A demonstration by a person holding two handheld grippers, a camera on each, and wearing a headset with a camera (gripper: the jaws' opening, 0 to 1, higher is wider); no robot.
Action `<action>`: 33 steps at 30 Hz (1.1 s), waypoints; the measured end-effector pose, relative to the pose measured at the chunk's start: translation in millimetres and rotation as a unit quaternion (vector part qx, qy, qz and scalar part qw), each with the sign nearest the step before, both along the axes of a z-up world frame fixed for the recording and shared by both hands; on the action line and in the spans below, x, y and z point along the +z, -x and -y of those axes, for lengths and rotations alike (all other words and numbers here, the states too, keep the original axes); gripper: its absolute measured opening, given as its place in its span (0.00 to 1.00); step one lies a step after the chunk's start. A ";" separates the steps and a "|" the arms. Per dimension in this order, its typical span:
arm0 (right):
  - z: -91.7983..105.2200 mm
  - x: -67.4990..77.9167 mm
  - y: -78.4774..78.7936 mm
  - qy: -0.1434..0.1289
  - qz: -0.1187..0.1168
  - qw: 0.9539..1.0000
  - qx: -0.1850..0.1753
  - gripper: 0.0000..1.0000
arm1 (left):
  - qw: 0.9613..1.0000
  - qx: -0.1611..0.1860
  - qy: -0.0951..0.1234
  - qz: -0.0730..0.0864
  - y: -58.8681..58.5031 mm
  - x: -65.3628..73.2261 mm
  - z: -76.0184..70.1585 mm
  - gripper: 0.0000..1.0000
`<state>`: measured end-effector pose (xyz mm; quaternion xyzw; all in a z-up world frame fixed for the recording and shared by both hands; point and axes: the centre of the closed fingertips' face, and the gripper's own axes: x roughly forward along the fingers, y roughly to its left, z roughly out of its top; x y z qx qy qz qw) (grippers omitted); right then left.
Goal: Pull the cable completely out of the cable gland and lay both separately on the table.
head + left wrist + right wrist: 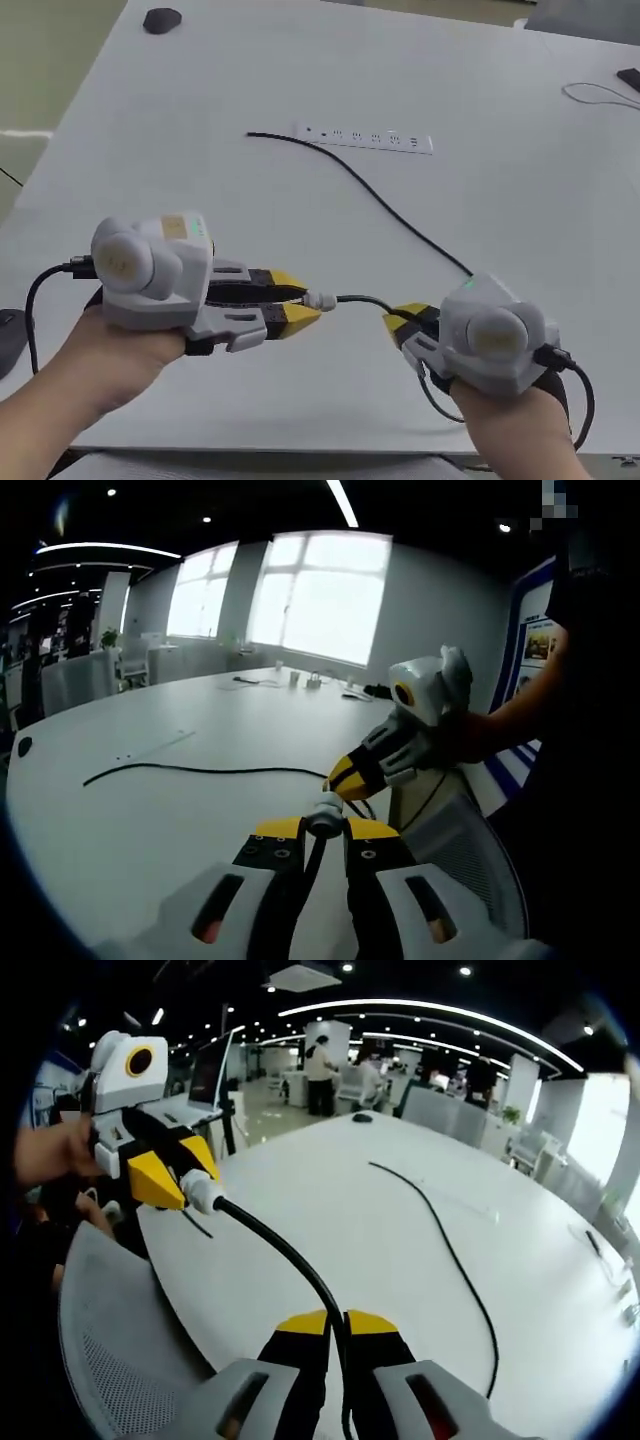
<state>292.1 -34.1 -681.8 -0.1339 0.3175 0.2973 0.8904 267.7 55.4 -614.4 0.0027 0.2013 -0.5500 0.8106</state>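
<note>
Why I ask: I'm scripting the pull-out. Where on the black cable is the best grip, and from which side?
Grip the black cable on its short free stretch just past the white cable gland, from the side opposite the left gripper, jaws across it. That stretch leaves the gland nearly straight, so the pull likely stays axial.

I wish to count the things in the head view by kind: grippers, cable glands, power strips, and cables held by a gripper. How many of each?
2 grippers: left gripper, right gripper
1 cable gland
1 black cable
1 power strip
Total: 5
</note>
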 end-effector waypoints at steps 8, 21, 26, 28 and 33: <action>20.7 -18.6 3.3 -0.030 -0.033 0.997 -0.065 0.00 | 1.000 -0.006 -0.007 0.005 2.3 -0.8 -1.4 0.15; 23.1 -39.0 12.3 -0.069 -0.080 0.987 -0.120 0.01 | 1.000 -0.012 -0.013 0.003 9.7 -2.0 1.7 0.15; 24.2 -37.2 14.8 -0.069 -0.077 0.987 -0.121 0.02 | 1.000 -0.015 -0.018 0.002 10.1 -2.0 0.6 0.15; 24.6 -36.0 14.8 -0.072 -0.077 0.987 -0.121 0.02 | 1.000 -0.014 -0.017 0.002 8.8 -1.7 0.5 0.15; 25.7 -29.4 15.1 -0.076 -0.077 0.987 -0.122 0.02 | 1.000 -0.009 -0.009 -0.001 6.2 0.7 0.7 0.15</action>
